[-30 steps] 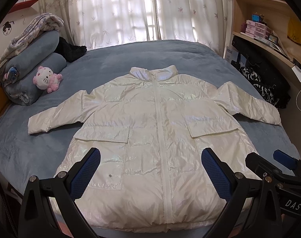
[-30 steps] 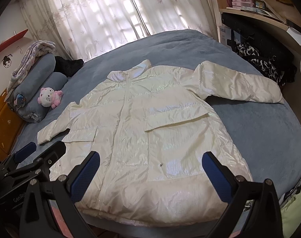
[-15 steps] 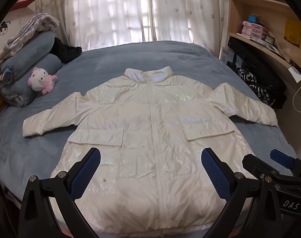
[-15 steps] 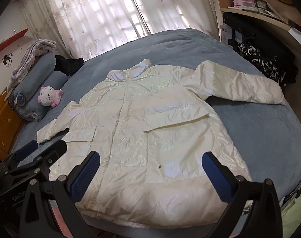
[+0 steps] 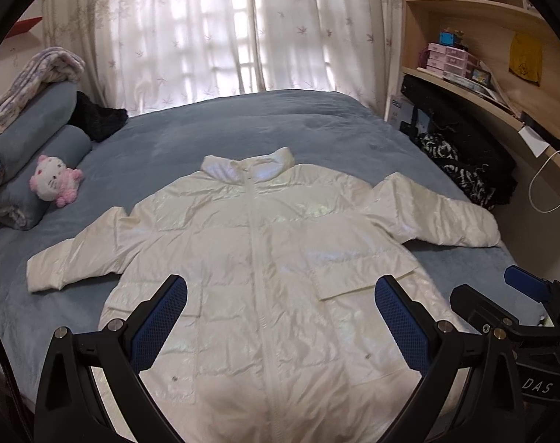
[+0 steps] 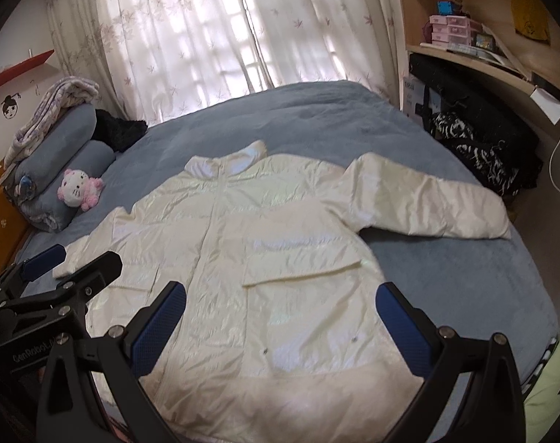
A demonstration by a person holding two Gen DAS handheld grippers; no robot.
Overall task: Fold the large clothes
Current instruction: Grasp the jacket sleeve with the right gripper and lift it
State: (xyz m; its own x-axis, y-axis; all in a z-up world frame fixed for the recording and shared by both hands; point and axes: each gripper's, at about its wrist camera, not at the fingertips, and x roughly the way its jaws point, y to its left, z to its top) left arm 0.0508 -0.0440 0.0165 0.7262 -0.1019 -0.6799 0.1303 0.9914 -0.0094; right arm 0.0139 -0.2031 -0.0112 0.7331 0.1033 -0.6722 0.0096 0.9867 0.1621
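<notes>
A shiny white puffer jacket (image 5: 258, 258) lies flat and face up on the blue bed (image 5: 243, 125), zipped, collar at the far side, both sleeves spread out. It also shows in the right wrist view (image 6: 280, 251). My left gripper (image 5: 280, 291) is open and empty above the jacket's lower front. My right gripper (image 6: 280, 291) is open and empty above the lower right front. Each gripper shows in the other's view, the right one (image 5: 501, 306) at the right edge and the left one (image 6: 69, 269) at the left edge.
Rolled blue bedding (image 5: 25, 147) and a pink plush cat (image 5: 55, 181) lie at the bed's left. A black cloth (image 5: 95, 118) lies behind them. A wooden shelf desk (image 5: 483, 96) with dark clothes (image 5: 460, 170) runs along the right. Curtains (image 5: 224, 26) hang behind.
Both grippers have pulled back and tilted up, so the jacket sits lower and farther in both views. The jacket has not moved. Both grippers stay open.
</notes>
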